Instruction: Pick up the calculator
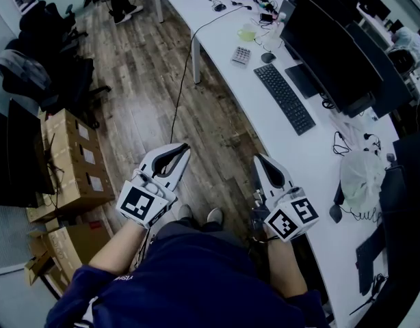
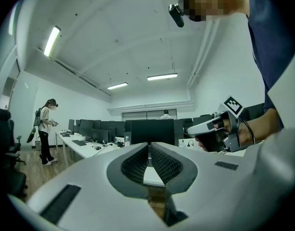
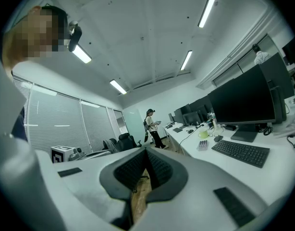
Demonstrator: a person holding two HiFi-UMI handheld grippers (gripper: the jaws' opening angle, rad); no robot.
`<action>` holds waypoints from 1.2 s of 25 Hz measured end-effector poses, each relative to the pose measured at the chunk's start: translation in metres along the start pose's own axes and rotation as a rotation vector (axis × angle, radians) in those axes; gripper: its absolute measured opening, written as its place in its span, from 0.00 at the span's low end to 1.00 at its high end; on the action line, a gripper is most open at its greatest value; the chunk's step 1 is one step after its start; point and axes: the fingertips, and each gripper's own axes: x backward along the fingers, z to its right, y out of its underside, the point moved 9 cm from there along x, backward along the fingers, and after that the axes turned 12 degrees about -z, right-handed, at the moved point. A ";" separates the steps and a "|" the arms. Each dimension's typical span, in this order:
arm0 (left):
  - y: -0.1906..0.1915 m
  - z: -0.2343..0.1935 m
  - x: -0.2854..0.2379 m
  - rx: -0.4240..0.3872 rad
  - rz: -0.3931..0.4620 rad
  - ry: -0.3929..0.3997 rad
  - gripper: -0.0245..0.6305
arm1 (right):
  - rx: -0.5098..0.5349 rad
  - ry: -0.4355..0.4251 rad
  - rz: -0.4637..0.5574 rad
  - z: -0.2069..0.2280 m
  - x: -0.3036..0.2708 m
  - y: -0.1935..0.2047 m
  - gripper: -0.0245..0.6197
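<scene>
The calculator [image 1: 241, 55] is a small grey pad with pale keys, lying on the long white desk [image 1: 292, 156] left of a black keyboard [image 1: 284, 98]. It also shows small and far off in the right gripper view, calculator [image 3: 202, 145]. Both grippers hang over the wooden floor well short of the desk's near stretch. My left gripper [image 1: 180, 149] is shut with nothing between its pads, and my right gripper [image 1: 258, 158] is likewise shut and empty. In the left gripper view, the left gripper [image 2: 148, 146] points level across the room, with the right gripper's body [image 2: 212, 127] to its right.
A big black monitor [image 1: 333, 53] stands behind the keyboard, with a mouse [image 1: 268, 57] and a green cup [image 1: 247, 33] near the calculator. A cable [image 1: 186, 74] hangs from the desk. Cardboard boxes [image 1: 73, 162] and office chairs [image 1: 39, 60] stand at left. Another person [image 3: 152, 126] stands far down the aisle.
</scene>
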 end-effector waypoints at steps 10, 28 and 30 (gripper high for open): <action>0.001 0.001 0.000 0.001 -0.005 -0.001 0.10 | -0.010 -0.005 -0.004 0.002 -0.001 0.003 0.05; -0.002 0.005 -0.006 -0.007 0.001 -0.003 0.14 | -0.009 -0.018 -0.002 0.008 -0.002 0.001 0.05; -0.002 0.005 -0.006 -0.007 0.000 -0.004 0.15 | -0.010 -0.019 -0.002 0.008 -0.002 0.001 0.05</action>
